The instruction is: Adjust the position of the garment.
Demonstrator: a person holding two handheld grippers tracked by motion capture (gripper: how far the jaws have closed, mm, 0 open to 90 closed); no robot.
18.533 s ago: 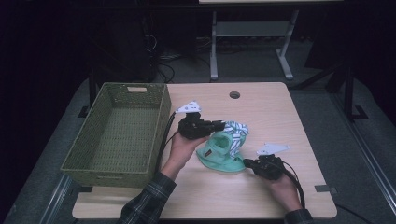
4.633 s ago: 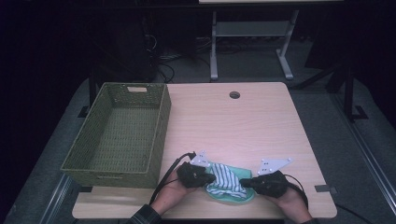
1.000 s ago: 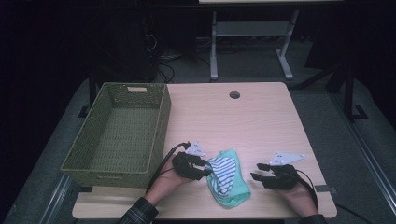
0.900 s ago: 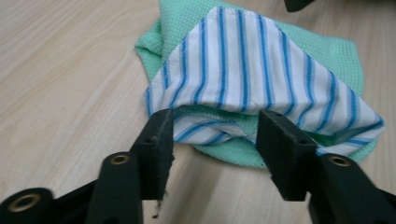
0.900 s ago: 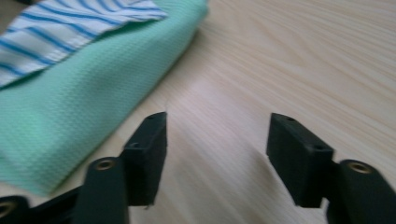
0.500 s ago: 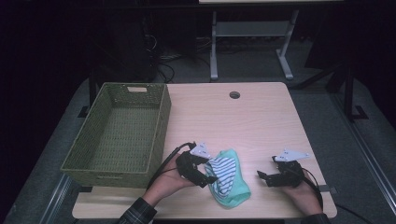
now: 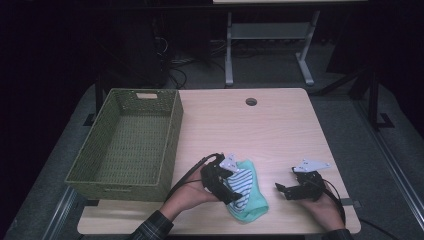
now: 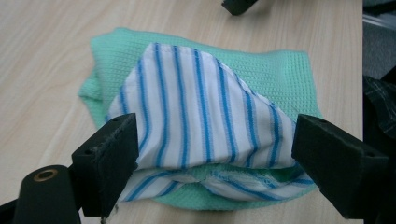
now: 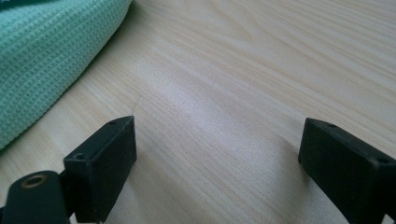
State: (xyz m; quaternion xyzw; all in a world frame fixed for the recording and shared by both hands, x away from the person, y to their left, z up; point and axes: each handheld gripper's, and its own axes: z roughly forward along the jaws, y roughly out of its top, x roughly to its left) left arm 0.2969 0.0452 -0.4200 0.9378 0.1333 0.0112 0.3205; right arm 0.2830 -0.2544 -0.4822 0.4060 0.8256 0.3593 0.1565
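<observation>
Left gripper view puts us right over the work: our left tool stands wide open, one jaw either side of the striped cloth, which lies folded on top of the green waffle-weave towel. Neither jaw has bitten yet. We judge the step in hand to be a pinch on the near edge of the bundle, so we should drop low enough that the jaws catch both the striped layer and the green one beneath, then close squarely; a shallow bite would likely lift the stripes alone and let the fold spill.

From the high view, the bundle sits at about 6 o'clock on the bench, near the front edge. Its long axis runs from roughly 11 o'clock to 5 o'clock, the rounded green end pointing toward us.

Our right tool is just beside it at 3 o'clock, jaws also spread and empty over bare wood, with the green edge at its upper left in the right gripper view.

Farther off, at 9 to 10 o'clock, the green woven basket stands empty, a likely destination.
</observation>
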